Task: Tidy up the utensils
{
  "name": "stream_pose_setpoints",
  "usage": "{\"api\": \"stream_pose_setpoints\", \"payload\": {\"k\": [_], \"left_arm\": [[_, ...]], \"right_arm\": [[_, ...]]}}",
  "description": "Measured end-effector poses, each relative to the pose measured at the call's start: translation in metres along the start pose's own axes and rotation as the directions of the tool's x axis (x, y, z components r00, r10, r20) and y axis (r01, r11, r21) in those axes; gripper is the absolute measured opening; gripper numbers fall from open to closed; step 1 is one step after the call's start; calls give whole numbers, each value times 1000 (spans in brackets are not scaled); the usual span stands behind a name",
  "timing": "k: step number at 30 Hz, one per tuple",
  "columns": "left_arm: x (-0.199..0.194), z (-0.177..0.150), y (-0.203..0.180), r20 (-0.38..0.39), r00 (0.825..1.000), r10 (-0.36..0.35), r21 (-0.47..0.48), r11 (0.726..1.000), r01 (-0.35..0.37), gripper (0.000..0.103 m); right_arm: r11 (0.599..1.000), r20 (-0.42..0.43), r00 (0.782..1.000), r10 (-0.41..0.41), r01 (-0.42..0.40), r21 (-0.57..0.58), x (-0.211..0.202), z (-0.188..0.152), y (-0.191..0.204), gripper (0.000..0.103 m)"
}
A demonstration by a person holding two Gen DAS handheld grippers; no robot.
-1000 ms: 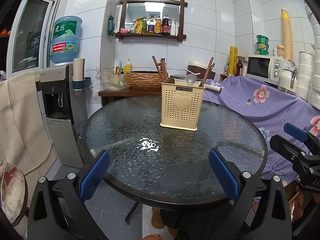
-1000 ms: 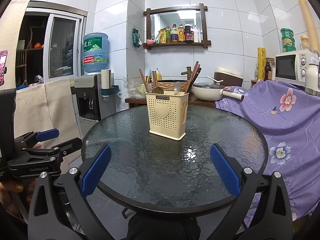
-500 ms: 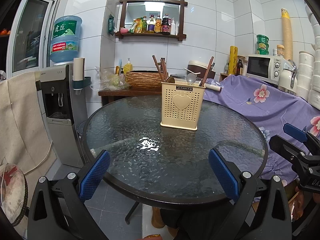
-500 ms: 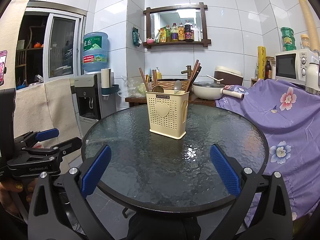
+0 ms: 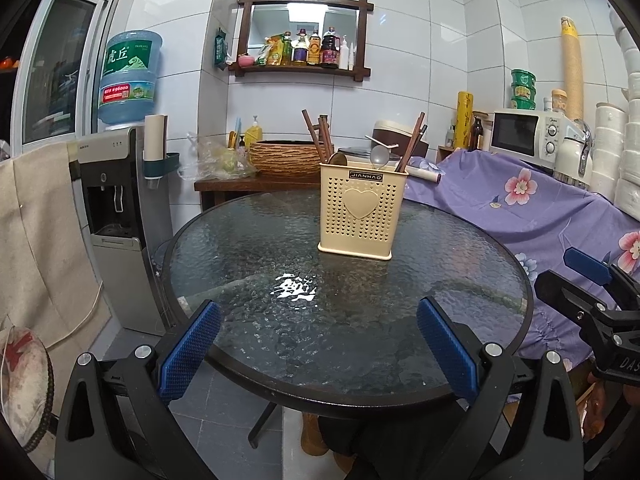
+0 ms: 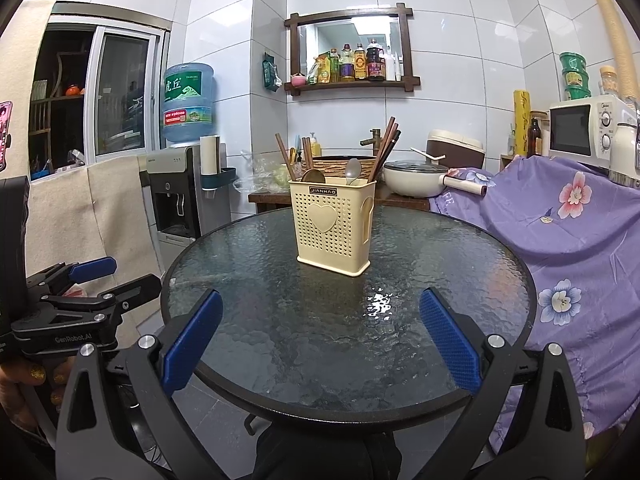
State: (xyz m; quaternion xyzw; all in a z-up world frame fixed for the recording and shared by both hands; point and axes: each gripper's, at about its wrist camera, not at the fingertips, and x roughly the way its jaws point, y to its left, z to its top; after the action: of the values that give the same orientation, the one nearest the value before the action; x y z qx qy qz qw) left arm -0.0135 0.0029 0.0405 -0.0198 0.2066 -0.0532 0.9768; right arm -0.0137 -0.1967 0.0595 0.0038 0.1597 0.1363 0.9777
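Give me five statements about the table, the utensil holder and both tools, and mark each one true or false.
1. The cream utensil holder stands upright on the round glass table. True.
2. The left tool is shut on a spoon. False: it is open and holds nothing.
3. Chopsticks and a metal spoon stick up out of the holder. True.
4. The right tool touches the holder. False: it is open, at the near table edge, apart from the holder.
5. Loose forks lie scattered on the glass. False: only the holder stands on it.
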Motion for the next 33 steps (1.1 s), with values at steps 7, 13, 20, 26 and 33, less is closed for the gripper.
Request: {"api": "stream_pose_setpoints", "payload": {"k": [7,13,20,26,33], "left_arm": [[0,1,1,-4,1000,8,3,1000,-8,97],[-1,1,1,-4,1000,8,7,1000,-8,97],[-1,2,1,-3,1000,9,6,1000,-9,97],[-1,2,1,-4,1000,9,7,1000,-9,97],[-2,1,2,-4,1000,10,6,1000,-10,97]], "right_arm": [[1000,-6,1000,0,0,3,1,1,-1,97],[1000,-7,1000,-1,1,4,1,0,-1,97],[1000,-9,1000,-1,1,2,1,1,-1,97],[1000,-11,1000,-1,1,4,2,1,-1,97],[1000,-16,1000,1,-1,2,3,-3,0,97]]}}
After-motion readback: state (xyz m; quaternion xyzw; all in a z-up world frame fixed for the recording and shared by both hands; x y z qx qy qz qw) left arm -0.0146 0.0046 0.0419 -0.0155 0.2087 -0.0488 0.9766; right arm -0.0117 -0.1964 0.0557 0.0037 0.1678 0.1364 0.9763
